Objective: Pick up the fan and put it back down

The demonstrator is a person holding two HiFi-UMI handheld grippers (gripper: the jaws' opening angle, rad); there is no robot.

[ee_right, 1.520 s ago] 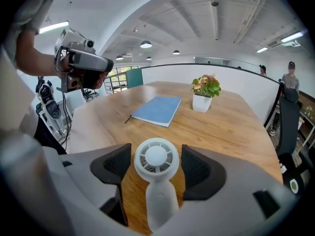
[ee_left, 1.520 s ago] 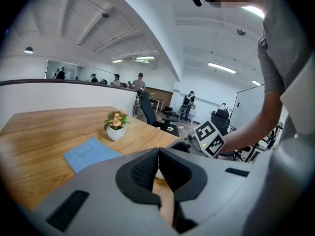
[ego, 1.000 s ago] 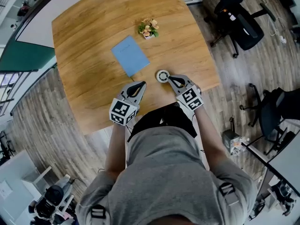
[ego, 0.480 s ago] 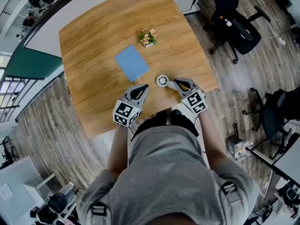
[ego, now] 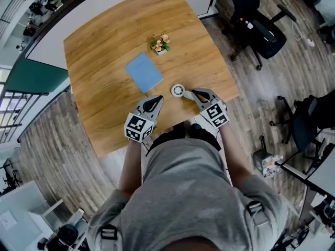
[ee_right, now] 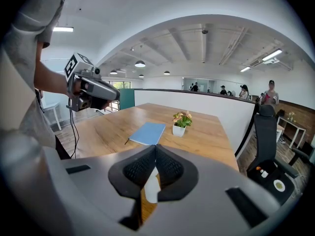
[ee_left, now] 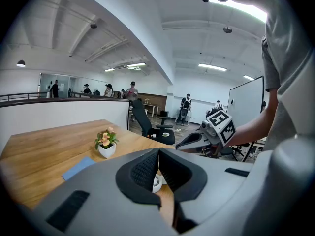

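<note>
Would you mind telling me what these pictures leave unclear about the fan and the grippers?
- Fan: too small in the head view to show blades or a switch; in both gripper views the shut jaws hide most of it.
- Right gripper: the head view cannot settle whether its tip touches the fan.

The place is an open-plan office. A large wooden table (ego: 104, 51) stands on a wood-plank floor (ego: 47, 135), with black swivel chairs (ego: 256, 27) on castors close by. A low white partition wall (ee_right: 211, 109) runs along one side of the table. Beyond it, several people (ee_left: 132, 89) stand about in a long hall lit by strip lights (ee_left: 212, 67) and round hanging lamps (ee_right: 140, 63) under exposed ceiling beams. A framed whiteboard (ee_left: 246, 104) stands off to one side, and a blue notebook (ego: 143, 72) and a small potted plant (ego: 159, 43) sit on the table.
</note>
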